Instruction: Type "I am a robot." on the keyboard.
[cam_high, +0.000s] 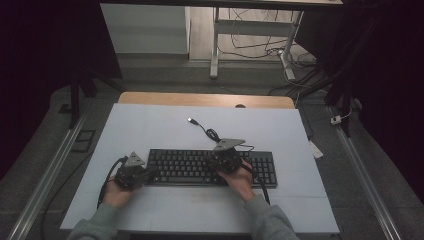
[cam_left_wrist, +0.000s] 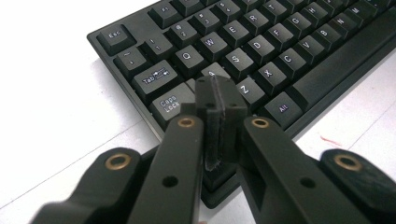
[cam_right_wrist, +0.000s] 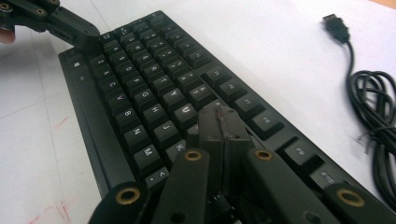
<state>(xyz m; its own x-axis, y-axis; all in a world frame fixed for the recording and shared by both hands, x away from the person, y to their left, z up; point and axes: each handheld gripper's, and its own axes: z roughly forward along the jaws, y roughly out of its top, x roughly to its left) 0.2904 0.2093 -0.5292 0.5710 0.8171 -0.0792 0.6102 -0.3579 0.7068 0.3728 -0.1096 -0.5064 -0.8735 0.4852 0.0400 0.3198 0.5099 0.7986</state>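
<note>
— How is the keyboard (cam_high: 212, 167) laid out on the white table (cam_high: 150, 125)?

— Its long axis is set across the table, left to right, with its cable (cam_high: 210, 132) trailed away behind it.

— Which end is covered by which tool?

— The left end, by the A key (cam_left_wrist: 212, 72), is met by the left gripper (cam_left_wrist: 219, 95); the keys right of the middle are met by the right gripper (cam_right_wrist: 219, 123). Both pairs of jaws are pressed shut with nothing held, tips directly above the keys; contact cannot be told.
</note>
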